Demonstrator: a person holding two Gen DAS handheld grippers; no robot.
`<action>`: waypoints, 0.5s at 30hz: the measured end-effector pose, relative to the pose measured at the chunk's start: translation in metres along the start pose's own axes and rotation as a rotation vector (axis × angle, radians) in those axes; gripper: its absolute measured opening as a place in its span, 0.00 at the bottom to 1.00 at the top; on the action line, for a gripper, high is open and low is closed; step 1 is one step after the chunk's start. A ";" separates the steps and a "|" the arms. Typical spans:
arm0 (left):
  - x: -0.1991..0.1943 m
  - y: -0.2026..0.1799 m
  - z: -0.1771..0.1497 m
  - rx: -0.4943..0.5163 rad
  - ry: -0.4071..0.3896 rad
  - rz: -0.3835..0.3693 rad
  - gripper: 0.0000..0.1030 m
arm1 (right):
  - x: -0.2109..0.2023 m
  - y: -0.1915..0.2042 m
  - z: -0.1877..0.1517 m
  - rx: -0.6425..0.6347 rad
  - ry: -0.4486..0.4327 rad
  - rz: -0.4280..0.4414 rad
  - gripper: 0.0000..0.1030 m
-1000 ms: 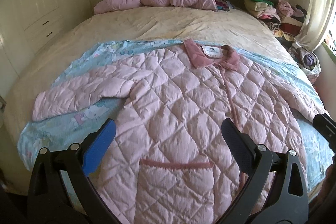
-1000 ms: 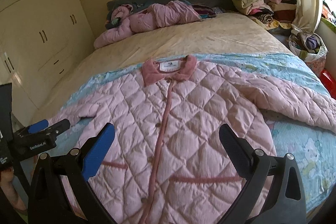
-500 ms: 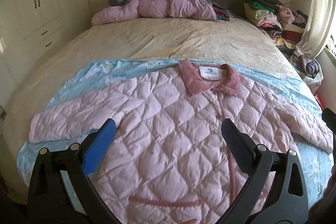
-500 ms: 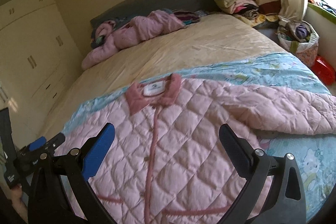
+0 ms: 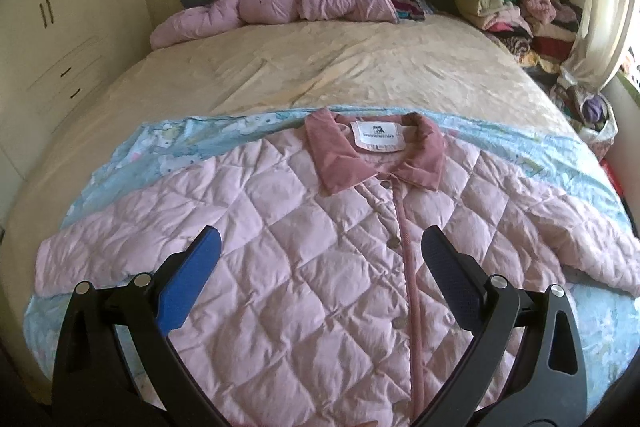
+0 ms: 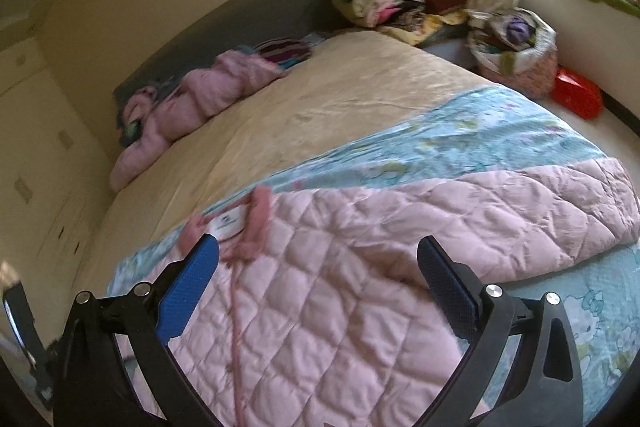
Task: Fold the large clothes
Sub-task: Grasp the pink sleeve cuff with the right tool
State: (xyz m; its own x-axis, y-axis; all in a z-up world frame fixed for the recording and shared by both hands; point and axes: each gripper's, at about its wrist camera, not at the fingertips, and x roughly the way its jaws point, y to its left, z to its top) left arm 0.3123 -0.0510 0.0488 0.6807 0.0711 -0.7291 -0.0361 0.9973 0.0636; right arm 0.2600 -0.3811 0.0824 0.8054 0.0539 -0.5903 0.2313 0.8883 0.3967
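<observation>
We find the pale pink diamond-quilted jacket (image 5: 304,267) lying face up and buttoned on a light blue cartoon-print sheet (image 5: 168,147) across the foot of the bed, both sleeves spread outward. The left tool (image 5: 320,259) and right tool (image 6: 318,265) hover above it, jaws wide apart and holding nothing. We judge folding not yet begun; the next move calls for gripping a sleeve (image 6: 500,211) near its cuff and drawing it across the chest. The padded fabric looks puffy and may spring back; the darker pink collar (image 5: 376,155) appears velvety.
</observation>
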 end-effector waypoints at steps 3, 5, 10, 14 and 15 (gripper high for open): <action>0.017 -0.009 -0.003 0.020 0.025 0.002 0.91 | 0.011 -0.029 0.007 0.070 -0.001 -0.045 0.96; 0.029 -0.015 -0.006 0.031 0.043 0.003 0.91 | 0.018 -0.047 0.010 0.109 0.004 -0.069 0.96; 0.052 -0.031 -0.018 0.045 0.071 -0.020 0.91 | 0.032 -0.094 0.008 0.204 0.018 -0.134 0.96; 0.063 -0.042 -0.026 0.056 0.072 -0.025 0.91 | 0.037 -0.127 0.004 0.263 0.012 -0.192 0.96; 0.067 -0.045 -0.029 0.063 0.075 -0.028 0.91 | 0.037 -0.133 0.003 0.272 0.007 -0.209 0.96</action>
State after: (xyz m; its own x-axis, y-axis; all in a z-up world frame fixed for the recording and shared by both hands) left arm 0.3380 -0.0904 -0.0226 0.6243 0.0470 -0.7798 0.0296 0.9960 0.0838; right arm 0.2606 -0.4990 0.0099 0.7220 -0.1123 -0.6827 0.5284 0.7265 0.4393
